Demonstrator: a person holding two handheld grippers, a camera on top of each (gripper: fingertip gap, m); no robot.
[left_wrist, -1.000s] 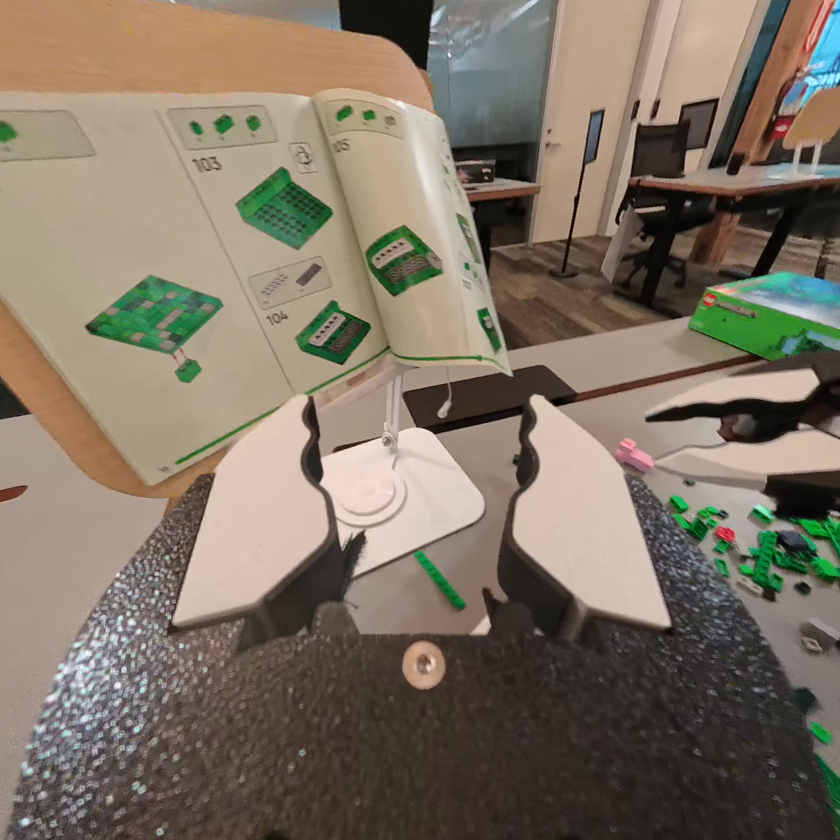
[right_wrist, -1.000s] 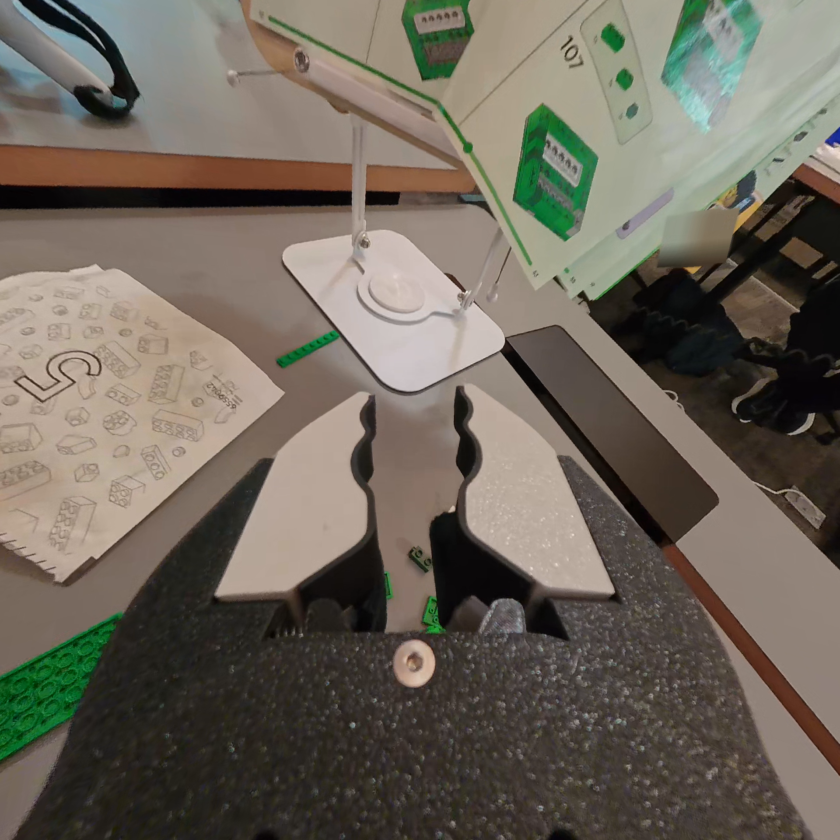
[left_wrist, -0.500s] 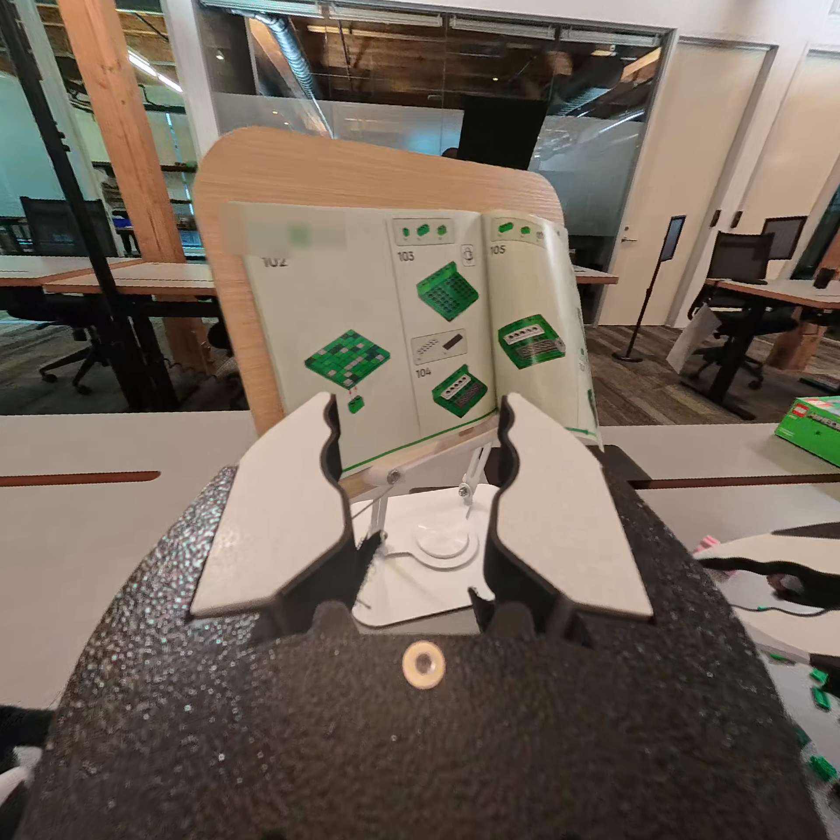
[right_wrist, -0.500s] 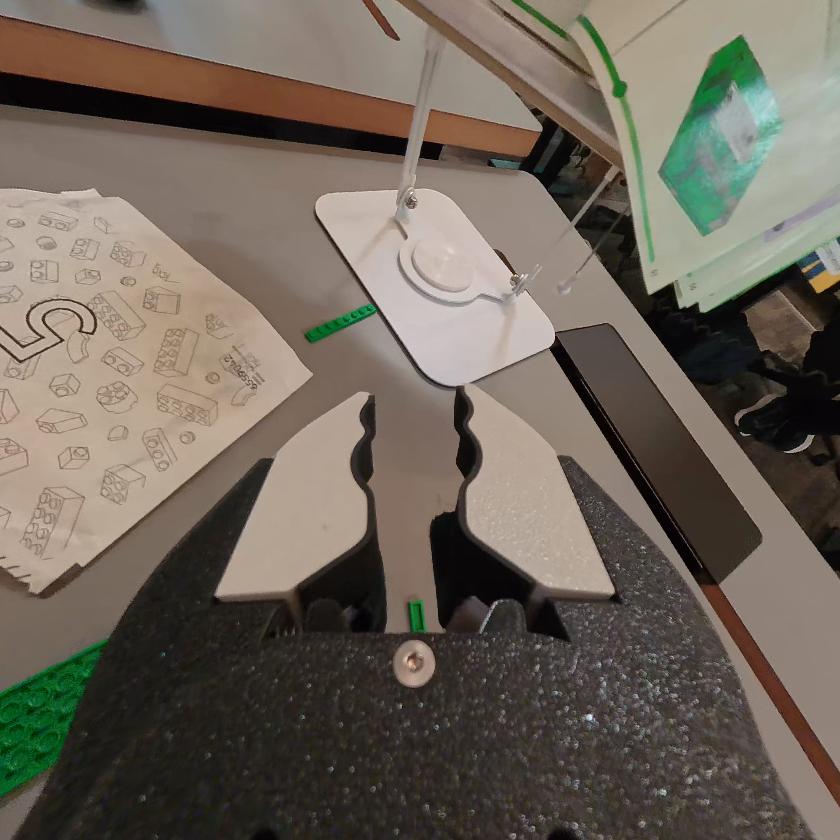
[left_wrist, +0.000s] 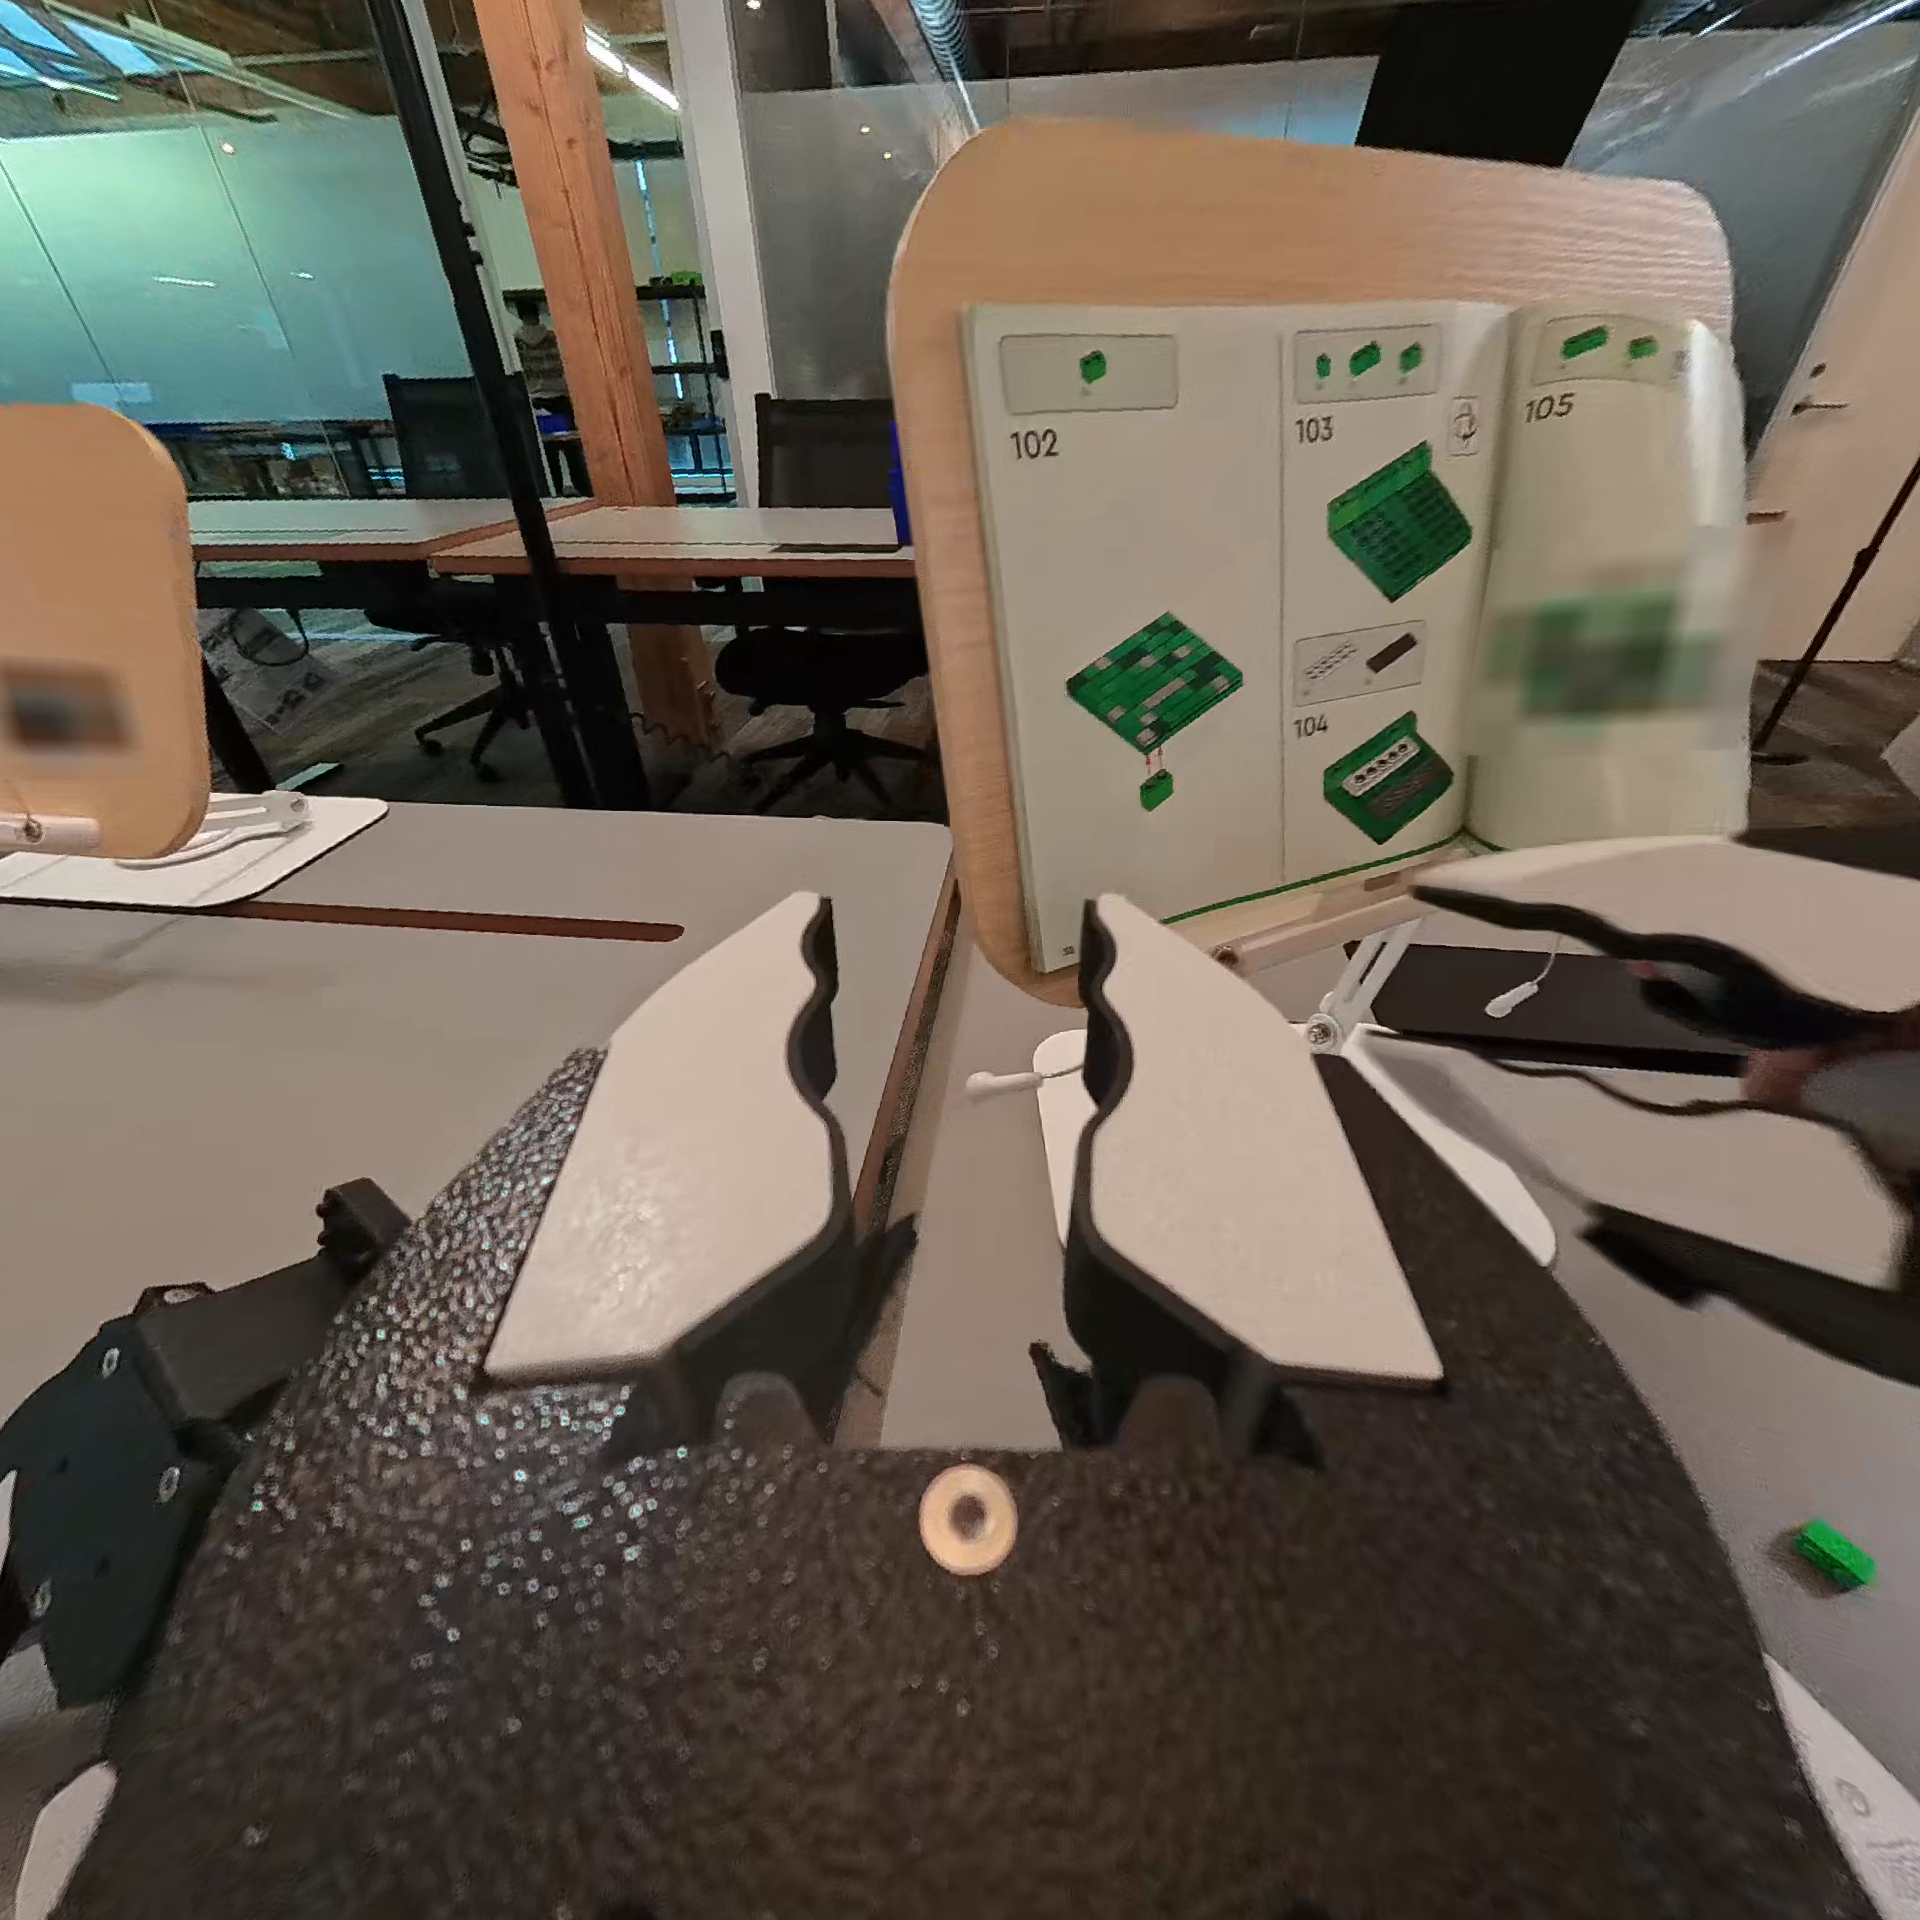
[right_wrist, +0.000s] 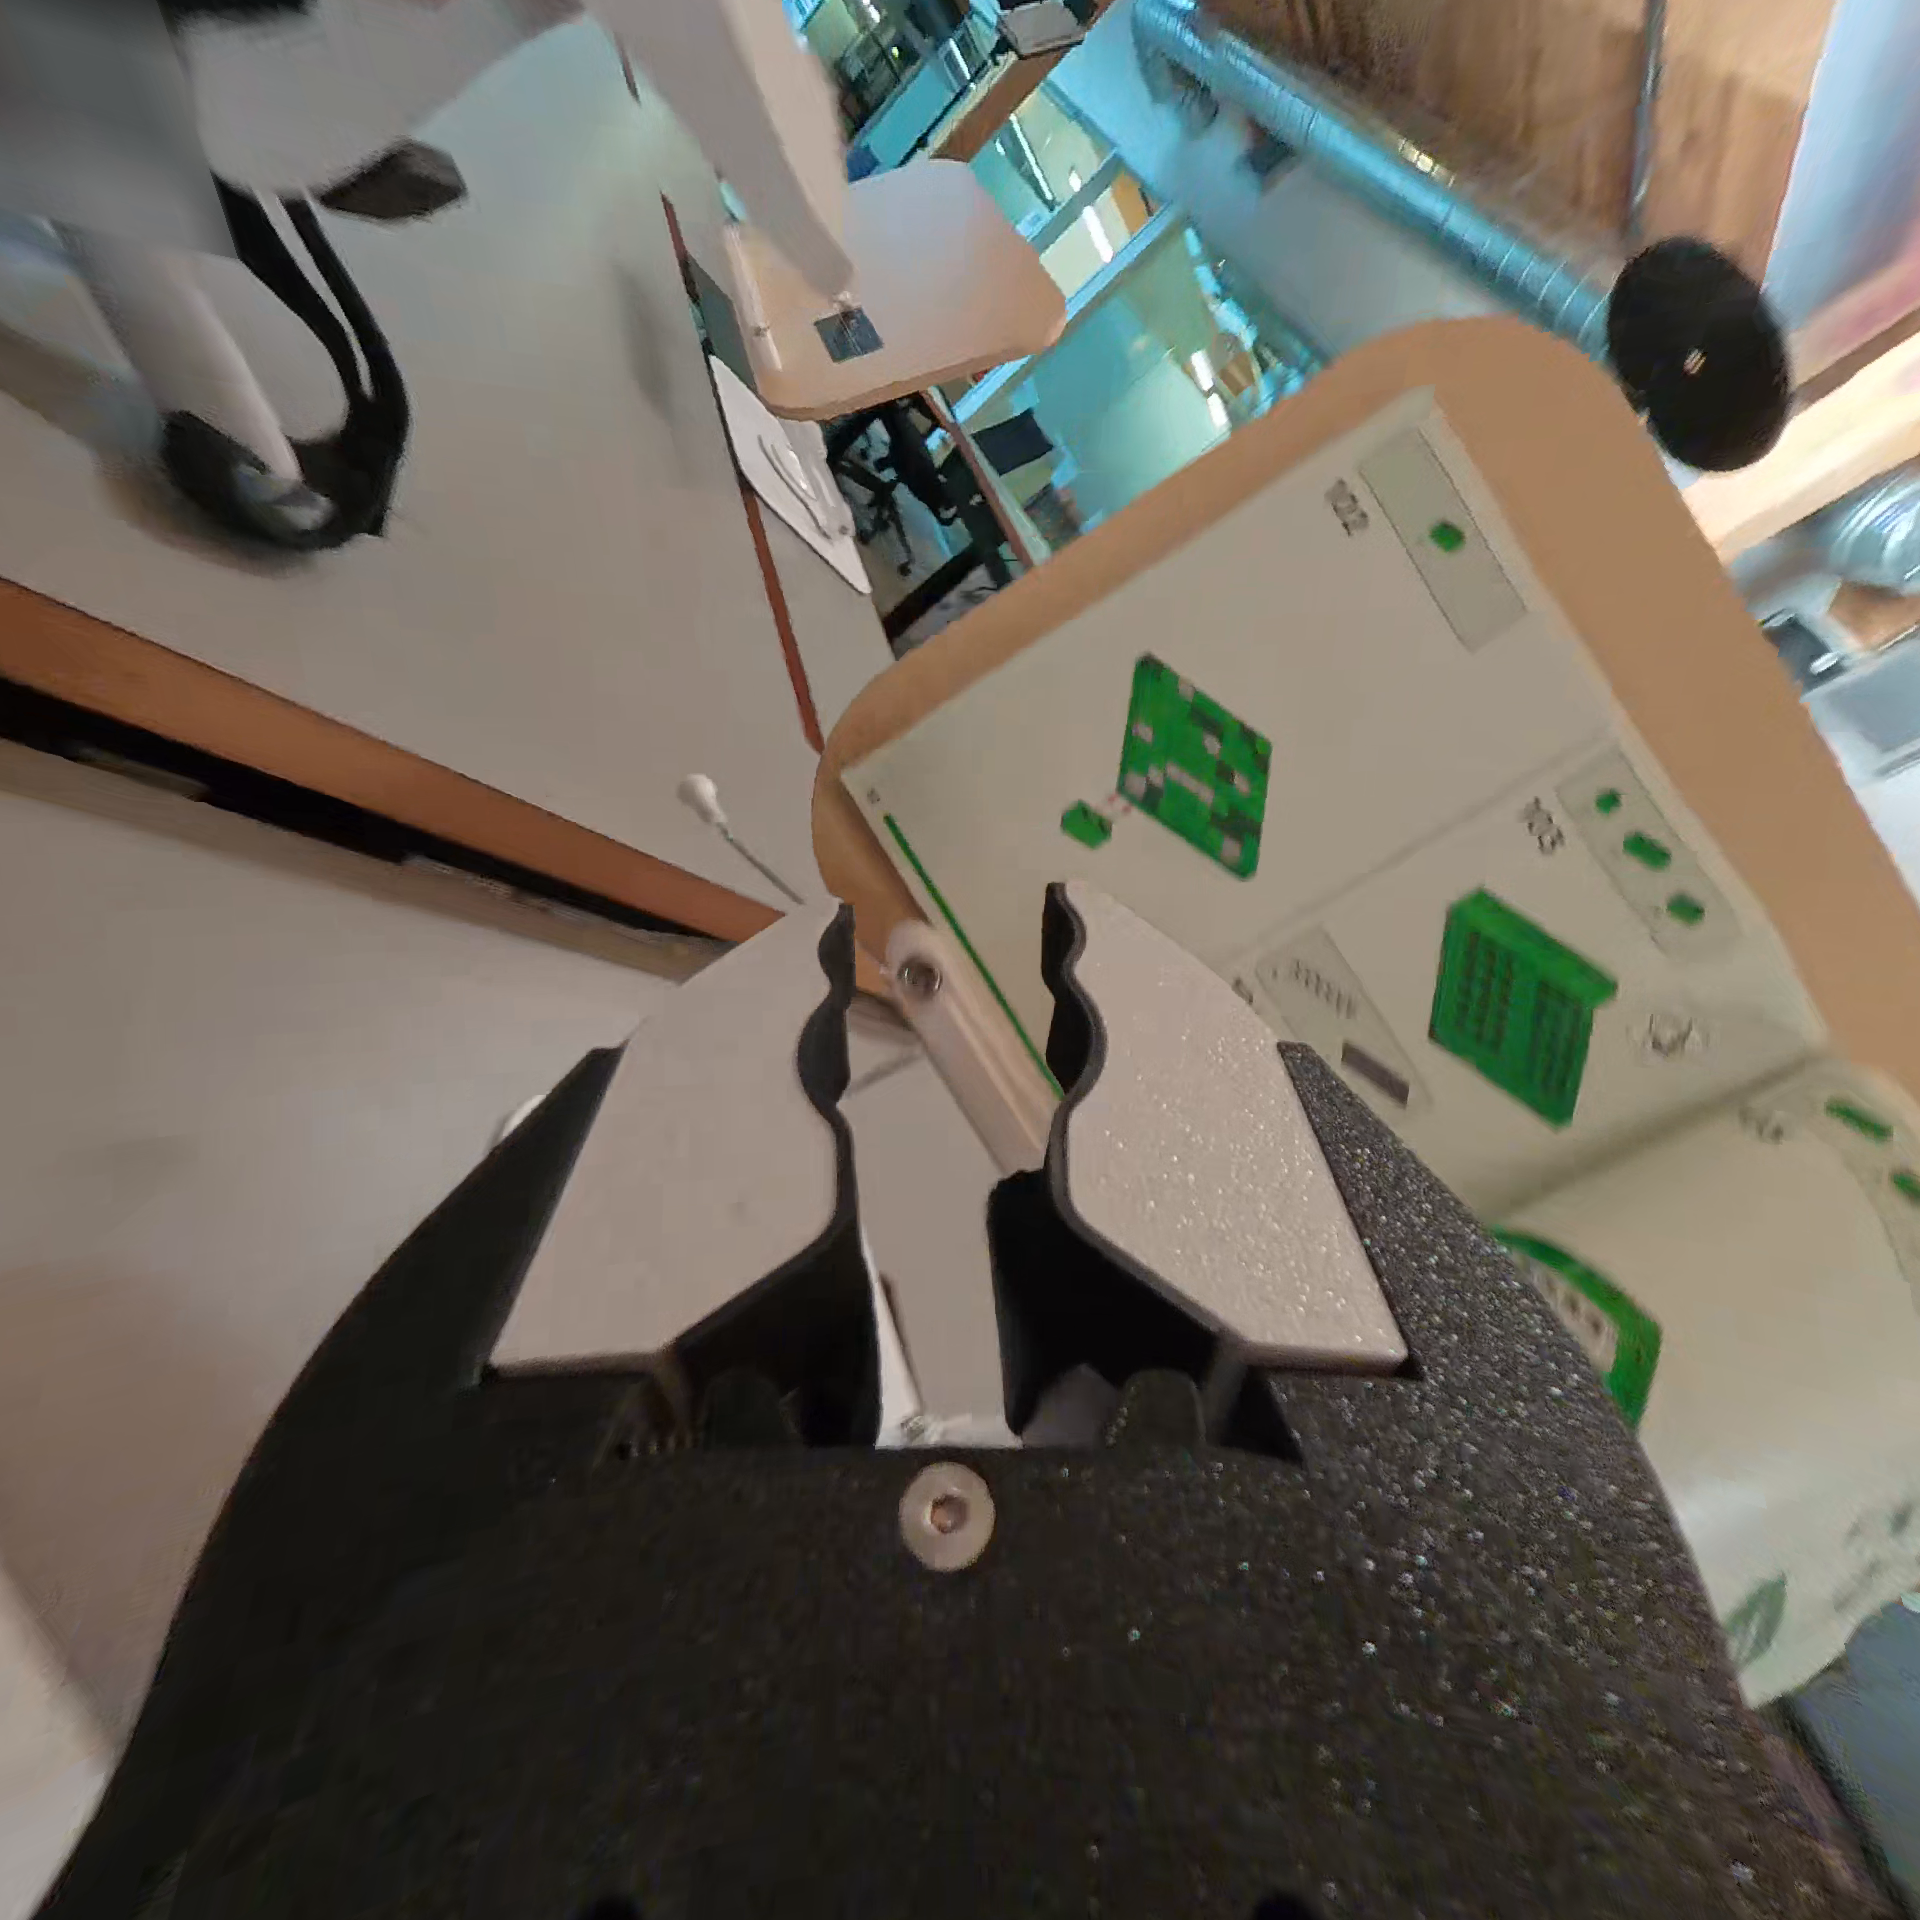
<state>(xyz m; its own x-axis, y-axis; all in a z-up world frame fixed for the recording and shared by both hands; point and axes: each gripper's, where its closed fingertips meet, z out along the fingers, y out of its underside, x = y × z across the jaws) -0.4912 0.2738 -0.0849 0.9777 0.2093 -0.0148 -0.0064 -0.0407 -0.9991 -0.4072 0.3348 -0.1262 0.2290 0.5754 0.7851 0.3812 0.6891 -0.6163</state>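
Observation:
An open instruction booklet (left_wrist: 1247, 623) with green brick drawings rests on a wooden book stand (left_wrist: 1299, 229) with a white base (left_wrist: 1455, 1153). My left gripper (left_wrist: 956, 925) is open and empty, held above the grey table, pointing at the stand's lower left corner. My right gripper (right_wrist: 948, 914) is open and empty, tilted, close to the stand's white ledge (right_wrist: 956, 1029) below the booklet (right_wrist: 1351, 831). The right gripper also shows blurred in the left wrist view (left_wrist: 1714, 1018), near the stand's lower right.
A small green brick (left_wrist: 1834, 1555) lies on the grey table at the right. A black pad (left_wrist: 1558, 1008) lies behind the stand. A second wooden stand (left_wrist: 94, 623) on a white base stands at the left on the adjoining table. Office desks and chairs stand beyond. Between my right fingertips and the small green brick (left_wrist: 1834, 1555) there is roughly 30 cm.
Both grippers rose and swung. The left view turned left, so the stand now sits to the right. The right gripper tipped up from the table toward the stand's ledge and booklet.

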